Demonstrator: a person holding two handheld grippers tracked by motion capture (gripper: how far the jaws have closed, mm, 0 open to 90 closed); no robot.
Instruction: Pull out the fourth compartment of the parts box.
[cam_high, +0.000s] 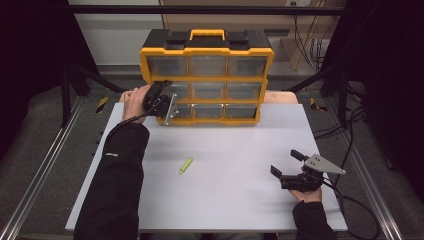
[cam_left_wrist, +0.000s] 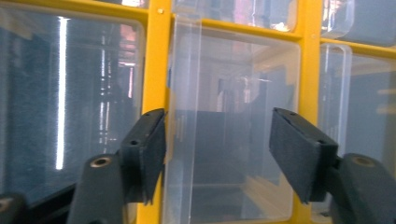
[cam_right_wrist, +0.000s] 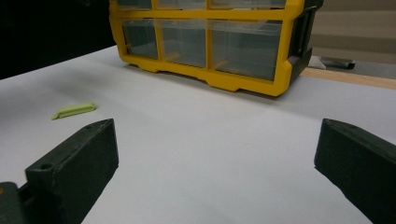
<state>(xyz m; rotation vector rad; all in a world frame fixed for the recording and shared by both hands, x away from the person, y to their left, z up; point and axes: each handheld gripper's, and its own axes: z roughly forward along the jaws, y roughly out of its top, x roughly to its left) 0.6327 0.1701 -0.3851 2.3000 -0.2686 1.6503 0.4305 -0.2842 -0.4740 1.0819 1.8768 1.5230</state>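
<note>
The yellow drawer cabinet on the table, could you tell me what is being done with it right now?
A person holds a claw in each hand. The left claw is up against the front of the yellow drawer cabinet, its jaws set either side of a clear drawer but not yet pressing on it. The right claw rests open on the white table, holding nothing. A small green clip lies loose on the table in front of the cabinet.

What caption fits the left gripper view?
Left gripper, jaws apart, faces a clear drawer in the yellow organizer.
</note>
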